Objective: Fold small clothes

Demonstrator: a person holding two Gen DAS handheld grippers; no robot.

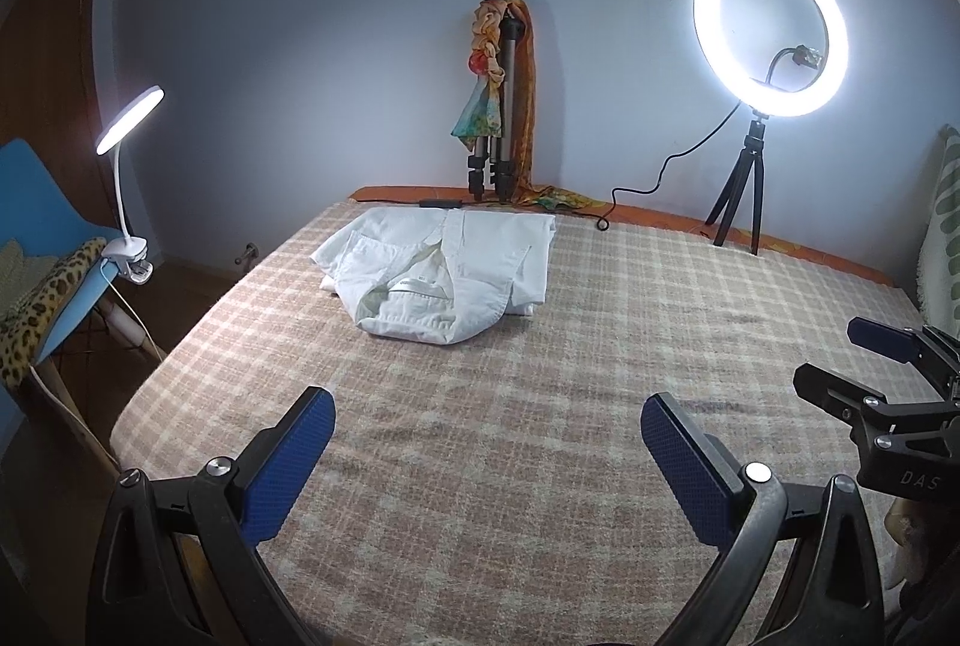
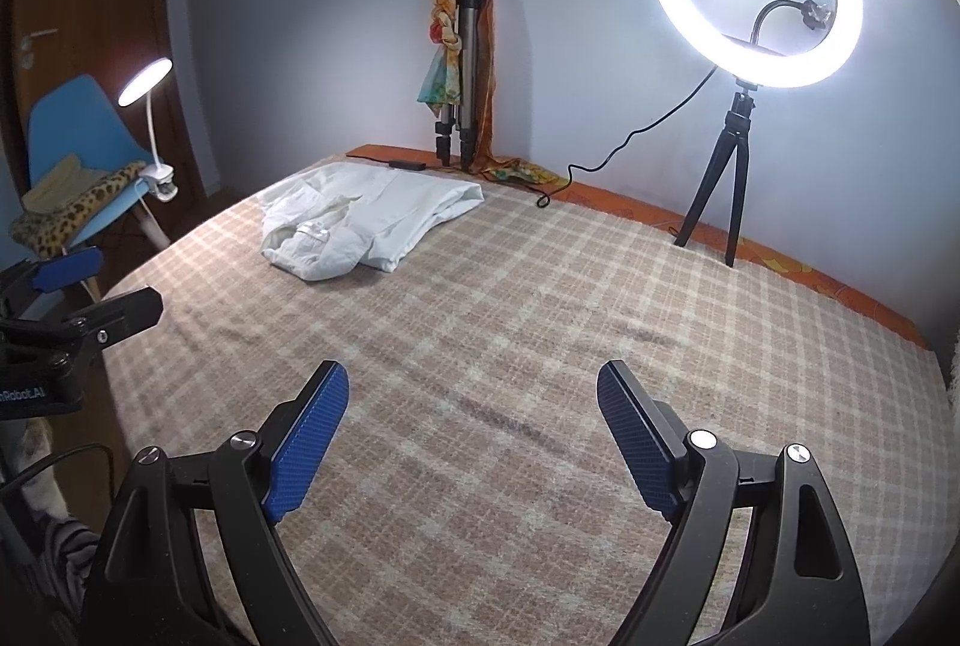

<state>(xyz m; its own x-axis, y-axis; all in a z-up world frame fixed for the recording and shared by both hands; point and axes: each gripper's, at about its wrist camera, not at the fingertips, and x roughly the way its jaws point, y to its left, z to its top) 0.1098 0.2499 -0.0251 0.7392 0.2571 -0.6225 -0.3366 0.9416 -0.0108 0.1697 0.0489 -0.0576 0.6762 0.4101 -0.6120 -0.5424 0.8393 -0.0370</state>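
Surface: we are seeing a checked blanket [image 1: 540,376] bearing a folded white shirt [image 1: 441,271], frame centre.
Room: ring light [image 1: 771,31] glowing upper right.
Jaws: left gripper [image 1: 487,427], right gripper [image 2: 473,400] both released, grasping nothing.

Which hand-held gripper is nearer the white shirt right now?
Left, though only slightly. The left hand-held gripper faces the white shirt almost straight ahead; the right hand-held gripper sits off to its right, and both are open and well short of it.
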